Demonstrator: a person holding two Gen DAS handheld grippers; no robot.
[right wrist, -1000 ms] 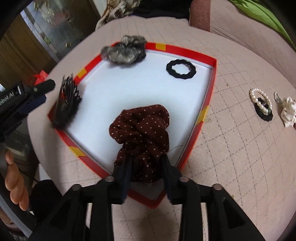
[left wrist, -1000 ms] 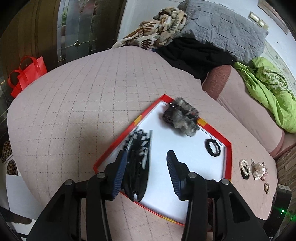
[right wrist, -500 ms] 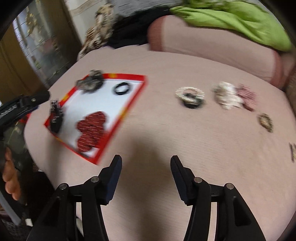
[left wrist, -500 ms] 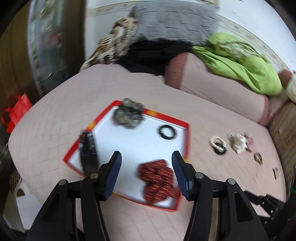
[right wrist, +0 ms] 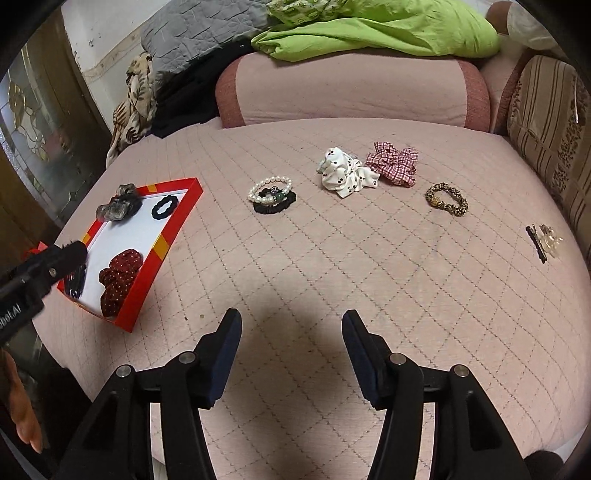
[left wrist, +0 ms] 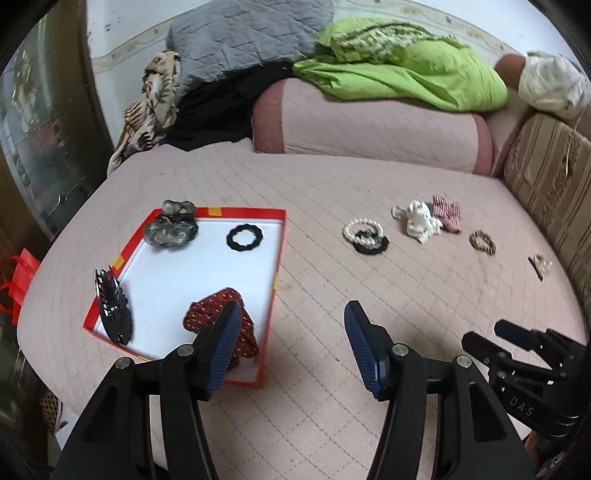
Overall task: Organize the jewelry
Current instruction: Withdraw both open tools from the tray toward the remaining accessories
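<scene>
A red-rimmed white tray (left wrist: 279, 254) (right wrist: 173, 229) lies on the pink quilted bed. In it are a grey scrunchie (left wrist: 170, 228), a black hair tie (left wrist: 244, 238), a black claw clip (left wrist: 112, 306) and a dark red dotted scrunchie (left wrist: 218, 304) (right wrist: 119, 275). On the quilt to the right lie a pearl bracelet on a black tie (right wrist: 271, 195), a white dotted scrunchie (right wrist: 345, 172), a red check scrunchie (right wrist: 393, 163), a leopard tie (right wrist: 446, 198) and hair clips (right wrist: 543, 240). My left gripper (left wrist: 291, 347) is open and empty at the tray's near right corner. My right gripper (right wrist: 291, 354) is open and empty above bare quilt.
A pink bolster (right wrist: 351, 88), green blanket (right wrist: 380, 33), grey quilt (left wrist: 240, 33) and dark clothes are piled at the back. A striped cushion (right wrist: 546, 122) stands at the right. A red bag (left wrist: 16, 277) sits beyond the bed's left edge.
My right gripper let go of the dark red scrunchie in the tray, opened and drew back to the right. My left gripper pulled back from the claw clip and turned right.
</scene>
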